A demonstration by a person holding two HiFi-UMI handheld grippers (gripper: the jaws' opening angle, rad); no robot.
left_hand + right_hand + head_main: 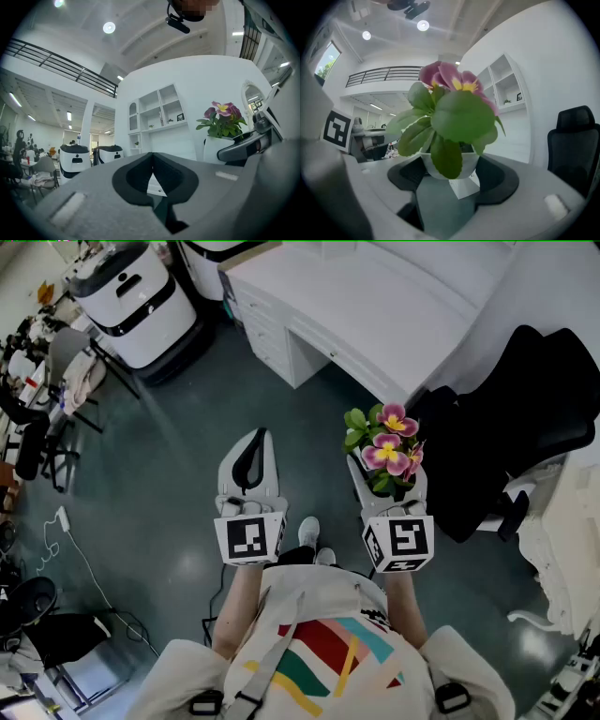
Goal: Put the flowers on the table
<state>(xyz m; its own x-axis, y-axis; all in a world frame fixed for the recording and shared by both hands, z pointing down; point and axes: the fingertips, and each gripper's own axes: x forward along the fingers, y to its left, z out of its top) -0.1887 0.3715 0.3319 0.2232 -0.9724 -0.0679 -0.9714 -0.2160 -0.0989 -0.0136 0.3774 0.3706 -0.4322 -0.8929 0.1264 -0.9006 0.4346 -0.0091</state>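
Observation:
A small white pot of pink and yellow flowers with green leaves stands upright between the jaws of my right gripper, which is shut on the pot. I hold it above the floor, near the front edge of the white table. My left gripper hovers level with it to the left, jaws shut and empty. In the left gripper view the potted flowers show at the right, past that gripper's closed tips. The right gripper view is filled by leaves and blooms.
A black office chair stands right of the flowers, close to the table's corner. Two white wheeled robots are parked at the far left. Chairs, cables and clutter line the left side. Grey floor lies underfoot.

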